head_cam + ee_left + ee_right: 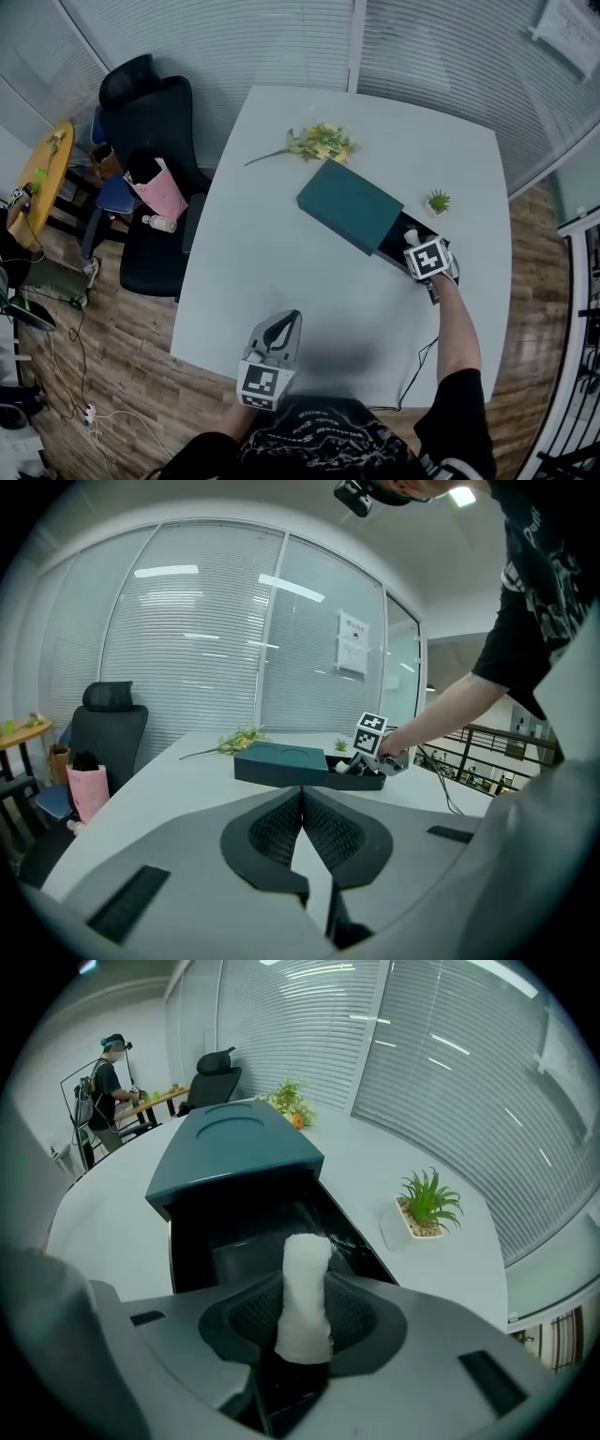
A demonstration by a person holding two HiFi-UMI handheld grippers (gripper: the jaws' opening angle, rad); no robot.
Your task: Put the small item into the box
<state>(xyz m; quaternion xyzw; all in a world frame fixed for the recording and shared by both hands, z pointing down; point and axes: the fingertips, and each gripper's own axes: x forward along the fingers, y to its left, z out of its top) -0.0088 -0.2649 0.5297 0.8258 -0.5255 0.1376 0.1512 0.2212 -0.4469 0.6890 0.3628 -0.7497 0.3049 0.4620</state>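
A dark teal box (349,204) lies on the white table (281,272), its black inner drawer (409,234) slid out toward the right. My right gripper (412,241) hovers over the open drawer (262,1232), shut on a small white item (306,1297) that stands up between its jaws. In the left gripper view the box (281,763) and the right gripper (361,763) show far across the table. My left gripper (286,323) rests at the table's near edge, jaws shut with nothing between them.
A small potted plant (438,202) stands just right of the box, also seen as the plant (427,1204) beside the drawer. A sprig of yellow flowers (319,142) lies behind the box. A black office chair (150,141) with a pink bag (161,192) stands left of the table.
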